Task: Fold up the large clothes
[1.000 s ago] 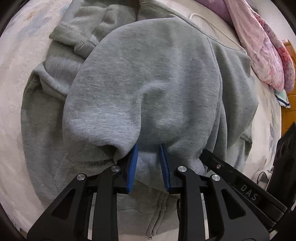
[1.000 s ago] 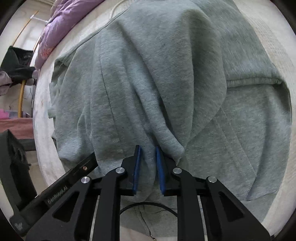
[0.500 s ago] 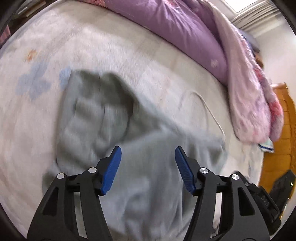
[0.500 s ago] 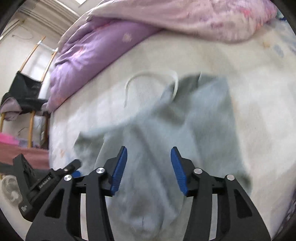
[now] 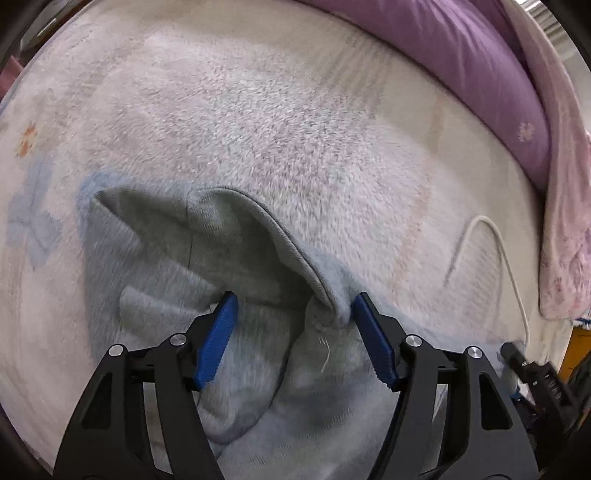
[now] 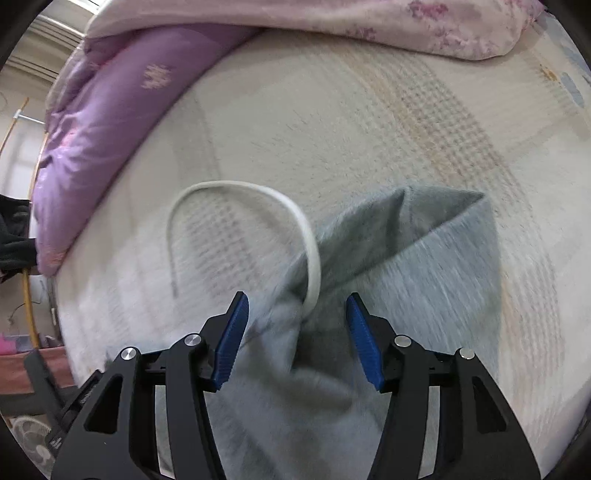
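Observation:
A grey hoodie point(image 5: 177, 251) lies on a pale fleece blanket point(image 5: 280, 122) on the bed. In the left wrist view its far edge and hood folds show just ahead of my left gripper point(image 5: 293, 338), which is open and empty above the cloth. In the right wrist view the hoodie point(image 6: 436, 258) shows a far corner and a white drawstring point(image 6: 236, 188) looping onto the blanket. My right gripper point(image 6: 295, 338) is open and empty above the cloth.
A purple duvet point(image 5: 461, 62) and a pink floral quilt point(image 5: 565, 206) are heaped along the far side of the bed; both show in the right wrist view, the duvet point(image 6: 110, 99) left, the quilt point(image 6: 332, 18) on top. A fan point(image 6: 33, 439) stands beyond the bed edge.
One second ago both grippers were shut on hoodie cloth. Both have let go, opened wide and tilted up, so the far blanket and bedding have come into view.

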Available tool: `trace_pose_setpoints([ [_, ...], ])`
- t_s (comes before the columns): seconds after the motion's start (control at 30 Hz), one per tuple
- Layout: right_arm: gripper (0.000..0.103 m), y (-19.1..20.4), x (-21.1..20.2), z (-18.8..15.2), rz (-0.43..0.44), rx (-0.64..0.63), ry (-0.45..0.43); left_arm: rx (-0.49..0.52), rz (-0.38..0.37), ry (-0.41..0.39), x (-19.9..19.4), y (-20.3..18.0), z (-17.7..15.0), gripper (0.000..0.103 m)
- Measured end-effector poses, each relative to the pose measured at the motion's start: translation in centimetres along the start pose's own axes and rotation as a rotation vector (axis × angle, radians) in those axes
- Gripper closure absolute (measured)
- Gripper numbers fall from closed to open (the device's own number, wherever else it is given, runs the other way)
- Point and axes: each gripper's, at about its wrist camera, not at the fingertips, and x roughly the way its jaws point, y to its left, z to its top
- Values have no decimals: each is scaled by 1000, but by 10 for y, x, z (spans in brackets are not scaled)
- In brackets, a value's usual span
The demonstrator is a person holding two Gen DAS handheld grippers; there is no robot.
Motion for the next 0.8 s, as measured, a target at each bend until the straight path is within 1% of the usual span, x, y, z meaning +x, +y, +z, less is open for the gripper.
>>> trace_pose_setpoints([
  [0.07, 51, -3, 4, 0, 30, 4, -8, -1, 6, -13, 3, -2, 6, 36],
  [0.1, 56, -4, 4, 0, 39, 8, -20, -1, 10, -13, 6, -3, 8, 40],
  [0.13, 73, -6, 4, 0, 65, 8, -22, -11, 18, -19, 7, -1, 10, 44],
  [0.17, 83, -6, 4, 0, 94, 12, -19, -12, 27, -19, 8, -2, 11, 52],
  [0.2, 85, -6, 1, -1, 109, 12, -27, -5, 27, -19, 9, -3, 12, 66],
  [0.23, 89, -5, -4, -2, 118, -8, -40, 1, 11, -21, 7, -4, 13, 78],
  [0.27, 91, -4, -7, -3, 127, -16, -47, 10, -42, -15, 6, -6, 12, 95],
  [0.3, 91, -5, -13, -6, 146, -20, -61, 6, -46, -18, 4, 0, 11, 97],
  [0.37, 92, -7, -26, -11, 175, -15, -78, -14, -82, -55, -8, 4, 6, 99],
  [0.47, 93, -13, -54, -25, 204, -31, -110, -36, -127, -111, -39, 14, -9, 99],
  [0.57, 93, -13, -88, -57, 203, -60, -143, -60, -163, -162, -77, 25, -36, 99],
  [0.63, 93, -17, -114, -83, 206, -65, -157, -76, -179, -184, -101, 30, -62, 99],
  [0.67, 93, -17, -126, -98, 204, -67, -162, -75, -185, -198, -118, 37, -80, 99],
  [0.77, 93, -19, -155, -138, 189, -84, -172, -53, -187, -218, -150, 50, -132, 99],
  [0.8, 93, -26, -169, -160, 183, -81, -169, -32, -182, -225, -160, 56, -150, 99],
])
